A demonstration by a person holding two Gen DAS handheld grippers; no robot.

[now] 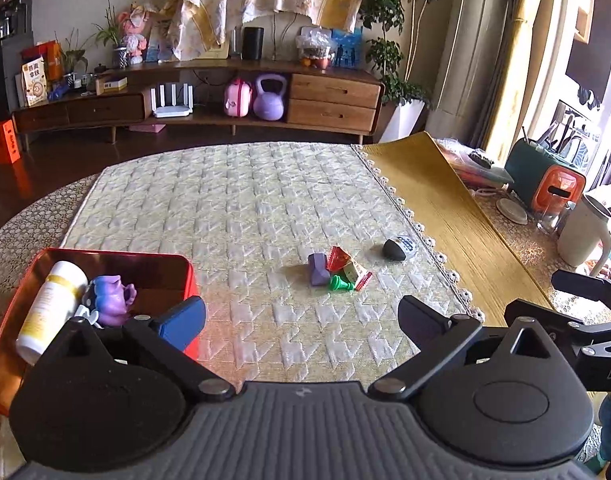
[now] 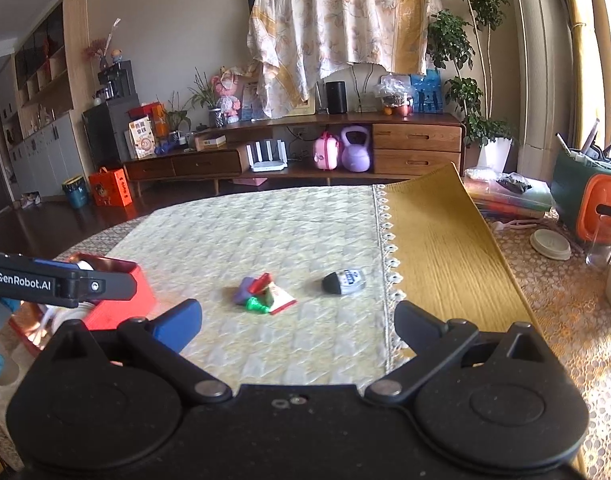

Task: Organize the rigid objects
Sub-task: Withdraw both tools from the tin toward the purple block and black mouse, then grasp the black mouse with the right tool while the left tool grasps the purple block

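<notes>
Red box far left w/ white bottle & purple toy inside. Your left gripper wide, empty. Mid-mat: small toy pile, dark egg-shaped piece just right. Your right gripper also wide, empty.

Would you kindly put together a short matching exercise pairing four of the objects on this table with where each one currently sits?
Things:
1. white bottle with a yellow band
2. small green plastic piece
3. dark grey and white egg-shaped object
4. white lidded jug

Places:
A. alone on the quilted mat, near its lace edge
B. lying inside the red tin tray
C. far right, on the patterned tablecloth beyond the mustard-yellow runner
D. in the small cluster of toys at mid-mat, beside a purple block

Pairs: 1-B, 2-D, 3-A, 4-C
</notes>
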